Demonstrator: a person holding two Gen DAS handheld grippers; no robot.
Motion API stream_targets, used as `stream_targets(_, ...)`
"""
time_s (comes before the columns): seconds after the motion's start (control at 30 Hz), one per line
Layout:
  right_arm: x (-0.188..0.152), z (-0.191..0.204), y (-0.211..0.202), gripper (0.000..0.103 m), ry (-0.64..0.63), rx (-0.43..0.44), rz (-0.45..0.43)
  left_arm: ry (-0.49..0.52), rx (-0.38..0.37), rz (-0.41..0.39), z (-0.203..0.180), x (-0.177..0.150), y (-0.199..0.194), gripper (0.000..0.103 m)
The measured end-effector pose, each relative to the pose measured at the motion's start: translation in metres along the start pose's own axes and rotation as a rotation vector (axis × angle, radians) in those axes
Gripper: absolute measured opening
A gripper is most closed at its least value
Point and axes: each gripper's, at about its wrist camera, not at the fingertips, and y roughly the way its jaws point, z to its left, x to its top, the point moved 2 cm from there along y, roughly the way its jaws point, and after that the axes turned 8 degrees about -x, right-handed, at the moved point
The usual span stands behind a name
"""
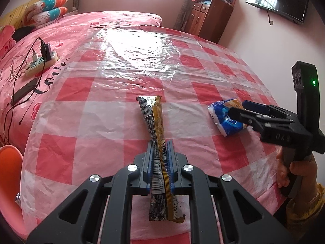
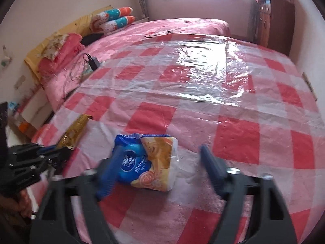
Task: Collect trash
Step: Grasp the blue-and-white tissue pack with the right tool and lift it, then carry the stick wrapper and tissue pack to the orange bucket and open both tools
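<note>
A long gold and black snack wrapper [image 1: 154, 113] is pinched between the blue pads of my left gripper [image 1: 160, 144], which is shut on it. The wrapper's far end sticks out over the red and white checked plastic sheet [image 1: 142, 61]. A blue and orange tissue pack [image 2: 154, 158] lies on the sheet. My right gripper [image 2: 160, 149] stands open around it, one blurred finger over the pack's left part, the other well clear on the right. In the left wrist view the pack [image 1: 221, 118] lies at the right gripper [image 1: 239, 107] tips. The right wrist view shows the wrapper [image 2: 76, 130] in the left gripper [image 2: 61, 152].
The sheet covers a pink bed. A power strip with chargers [image 1: 40, 61] and a dark flat device [image 1: 24, 91] with cables lie at the left. An orange chair [image 1: 10, 162] stands by the bed's left edge. A wooden cabinet [image 1: 209, 18] and wall TV [image 1: 278, 0] are behind.
</note>
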Motion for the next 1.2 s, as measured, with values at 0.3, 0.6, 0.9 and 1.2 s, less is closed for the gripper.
stream_targets(0.3,0.000,0.035,0.008,0.079,-0.142,-0.106,0.011,-0.013,-0.033,-0.012,0.008,0.000,-0.003,0.014)
stream_targets(0.6,-0.004,0.047,0.005,0.054,-0.133,-0.081,0.000,-0.034,-0.089,-0.033,0.013,-0.003,-0.012,0.013)
stream_targets(0.9,-0.006,0.064,0.001,0.047,-0.148,-0.123,-0.021,-0.041,-0.132,-0.016,0.021,-0.010,-0.015,0.013)
stream_targets(1.2,-0.008,0.071,-0.002,0.047,-0.144,-0.129,-0.022,0.023,-0.110,0.005,0.009,-0.005,-0.005,0.032)
